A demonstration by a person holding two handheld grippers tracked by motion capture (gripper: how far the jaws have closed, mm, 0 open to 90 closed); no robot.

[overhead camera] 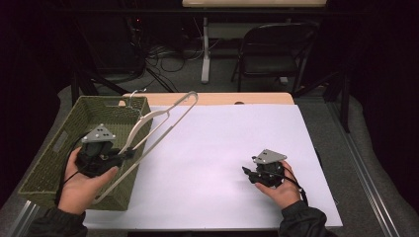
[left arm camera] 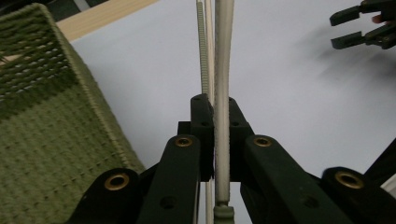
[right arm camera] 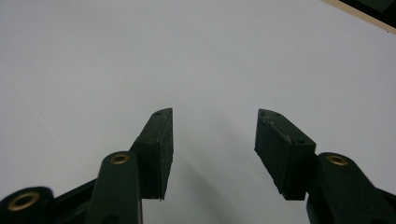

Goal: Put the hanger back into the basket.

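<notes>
**Hanger Clamped at Basket, Right Jaws Free**

White sheeting [overhead camera: 222, 148] covers the table, with a dark room, a folding chair [overhead camera: 274, 49] and floor cables at the far side. At the left edge sits my green woven basket [overhead camera: 49, 163]. My left gripper [overhead camera: 129, 152] is above its near right corner, jaws closed on one bar of the cream clothes hanger [overhead camera: 163, 118]. That hanger slants up and away to the far right, over the basket rim. My right gripper [overhead camera: 248, 174] rests low on the sheet at the near right, jaws parted, nothing between them.
</notes>
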